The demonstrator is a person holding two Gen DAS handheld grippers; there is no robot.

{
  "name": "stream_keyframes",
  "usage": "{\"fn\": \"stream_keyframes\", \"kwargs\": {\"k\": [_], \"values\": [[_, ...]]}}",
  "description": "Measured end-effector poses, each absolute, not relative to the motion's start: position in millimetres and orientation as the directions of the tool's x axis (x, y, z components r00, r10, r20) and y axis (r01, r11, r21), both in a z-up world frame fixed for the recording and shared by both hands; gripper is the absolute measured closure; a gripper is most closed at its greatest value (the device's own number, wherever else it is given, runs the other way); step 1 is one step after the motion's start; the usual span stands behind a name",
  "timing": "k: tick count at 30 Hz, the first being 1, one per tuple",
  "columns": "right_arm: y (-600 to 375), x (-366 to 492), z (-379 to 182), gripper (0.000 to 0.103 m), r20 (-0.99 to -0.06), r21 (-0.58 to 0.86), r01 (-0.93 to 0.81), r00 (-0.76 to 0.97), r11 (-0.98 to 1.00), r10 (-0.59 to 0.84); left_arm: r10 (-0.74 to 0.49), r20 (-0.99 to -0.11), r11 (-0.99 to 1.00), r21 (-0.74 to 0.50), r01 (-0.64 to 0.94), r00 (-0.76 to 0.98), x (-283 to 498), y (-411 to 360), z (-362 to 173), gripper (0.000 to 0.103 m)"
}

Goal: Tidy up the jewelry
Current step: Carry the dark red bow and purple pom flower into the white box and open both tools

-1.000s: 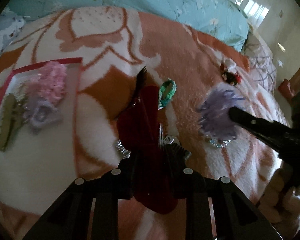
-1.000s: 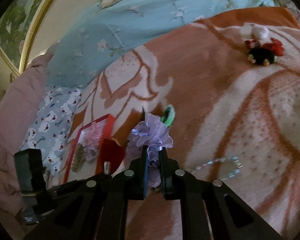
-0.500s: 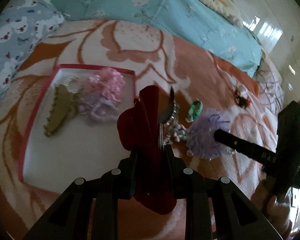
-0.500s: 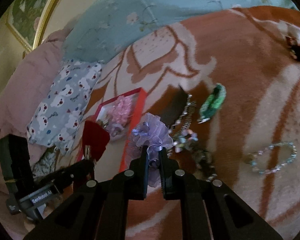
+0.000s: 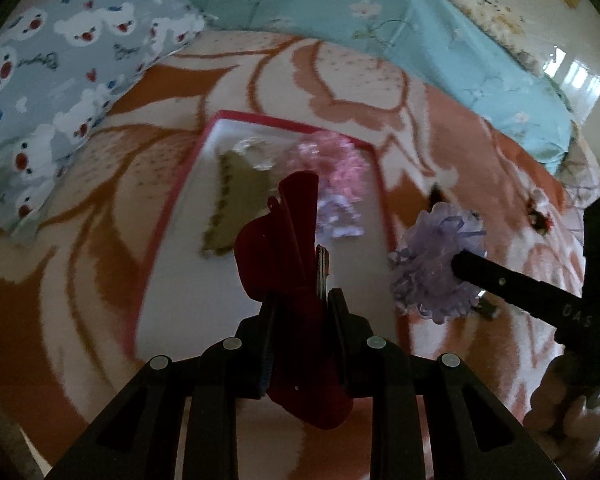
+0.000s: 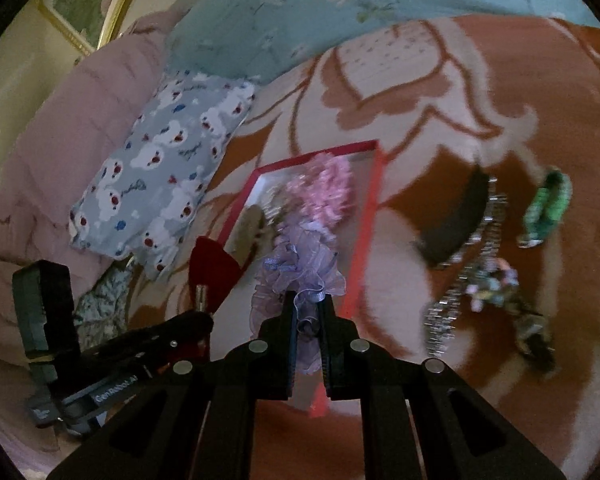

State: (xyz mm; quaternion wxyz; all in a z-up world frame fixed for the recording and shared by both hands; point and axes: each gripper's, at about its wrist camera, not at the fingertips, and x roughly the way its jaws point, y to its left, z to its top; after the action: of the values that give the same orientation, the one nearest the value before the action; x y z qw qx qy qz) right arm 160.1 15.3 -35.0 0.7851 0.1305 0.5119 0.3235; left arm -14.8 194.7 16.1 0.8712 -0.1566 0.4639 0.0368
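Left wrist view, left to right: bear-print pillow [image 5: 72, 92] at upper left on the orange-and-cream blanket [image 5: 112, 248]. Red-rimmed tray [image 5: 172, 216] lies centre, white floor. Inside it: an olive serrated clip [image 5: 236, 204], a clear beaded piece [image 5: 256, 152] at its far end, a pink frilly scrunchie [image 5: 332, 160], a pale lilac piece [image 5: 340, 220] just below the pink one. Left gripper [image 5: 302, 300] has its jaws clamped on a dark red velvet bow clip [image 5: 284, 248], metal clasp edge showing beside the right finger; the bow hangs over the tray's near half. To the right, the right gripper's black finger enters with a purple organza scrunchie [image 5: 436, 264], outside the tray's right rim, over the blanket. Far right, a small red-and-black ornament [image 5: 538, 214] on the blanket. Only this view shows that ornament and the tray's near floor.

Right wrist view, left to right: pink quilt [image 6: 60, 128] and a gold picture frame [image 6: 88, 12], seen only here. Left gripper body at lower left, red bow above its fingers. Right gripper [image 6: 308, 312] has jaws pressed together on the purple scrunchie, which overlaps the tray's near right rim in this view. Right of the tray, loose on the blanket and seen only here: a dark hair comb [image 6: 456, 220], a silver chain [image 6: 472, 256] with pastel beads, a green scrunchie [image 6: 546, 208]. Right side blurred.
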Motion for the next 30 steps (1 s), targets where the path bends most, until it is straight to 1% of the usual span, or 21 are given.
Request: {"fn": "stream_keyframes", "kwargs": {"k": [11,20,22,26,30], "values": [[71.1,175.7,-69.8,0.094,-0.766,0.514,-0.410,0.177,0.754,0.618,-0.055,-0.850,0.947,-0.211,-0.243,0.525,1.9,212.2,-9.4,0.080],[80.2,181.5,-88.9,0.093,-0.800,0.480,-0.409,0.159,0.776,0.578,-0.053,-0.866,0.945,-0.205,-0.256,0.497,21.7,218.3,-35.1,0.079],[79.9,182.5,-90.5,0.090,-0.804,0.476,-0.408,0.157,0.779,0.574,-0.049,-0.866,0.945,-0.201,-0.257,0.498,21.7,217.5,-36.6,0.079],[80.2,184.2,-90.2,0.088,-0.802,0.481,-0.403,0.155,0.779,0.576,-0.044,-0.866,0.945,-0.197,-0.260,0.498,21.2,216.4,-38.6,0.077],[78.7,183.9,-88.7,0.078,-0.797,0.493,-0.395,0.153,0.775,0.584,-0.048,-0.864,0.942,-0.205,-0.264,0.500,19.9,217.8,-36.4,0.076]]}}
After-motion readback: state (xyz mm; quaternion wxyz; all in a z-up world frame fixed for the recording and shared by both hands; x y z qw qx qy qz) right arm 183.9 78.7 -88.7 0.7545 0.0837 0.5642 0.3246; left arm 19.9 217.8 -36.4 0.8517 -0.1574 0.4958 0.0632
